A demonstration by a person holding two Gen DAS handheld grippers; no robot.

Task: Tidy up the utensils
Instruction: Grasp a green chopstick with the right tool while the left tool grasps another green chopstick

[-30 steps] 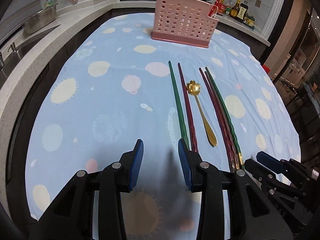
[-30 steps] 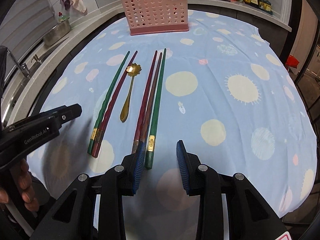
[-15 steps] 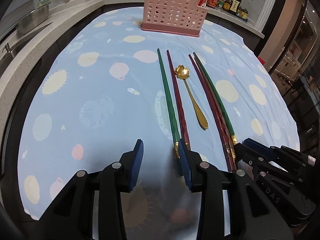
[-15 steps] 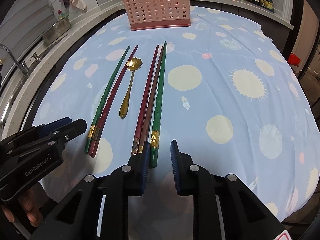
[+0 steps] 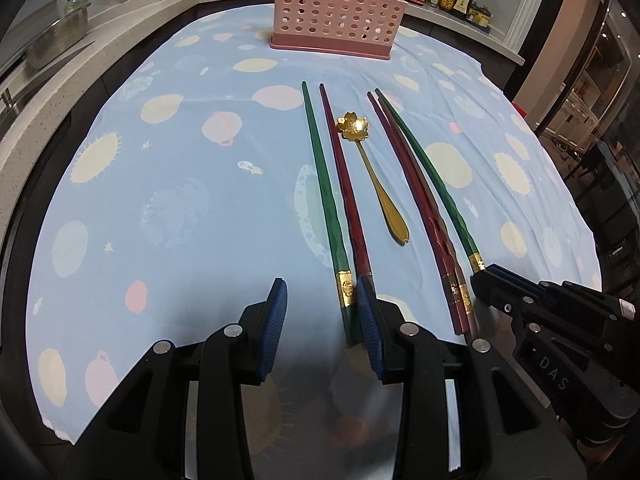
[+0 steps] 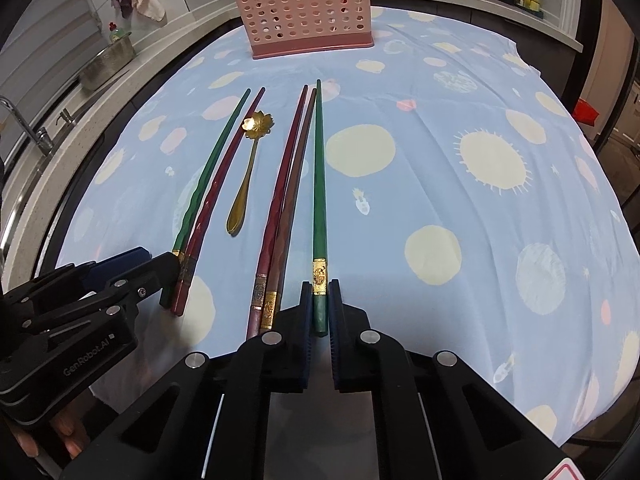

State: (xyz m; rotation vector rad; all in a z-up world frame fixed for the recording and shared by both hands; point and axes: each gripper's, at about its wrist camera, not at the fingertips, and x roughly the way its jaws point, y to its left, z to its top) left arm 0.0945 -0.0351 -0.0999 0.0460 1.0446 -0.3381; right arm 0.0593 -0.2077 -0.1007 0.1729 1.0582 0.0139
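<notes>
On the blue spotted cloth, seen from the left wrist, the left gripper stands parted over the near ends of a green chopstick and a red chopstick; the green one's gold-banded end lies between the blue pads close to the right-hand one, though whether that pad touches it I cannot tell; beside them lie a gold flower spoon and three more chopsticks; the right gripper's black body reads "DAS"; a pink perforated holder stands at the far edge, well apart

From the right wrist, the right gripper has just been closing and now pinches the outer green chopstick at its end below the gold band; two reddish chopsticks lie just left; the left gripper reads "GenRobot.AI"; fingers show beneath it
</notes>
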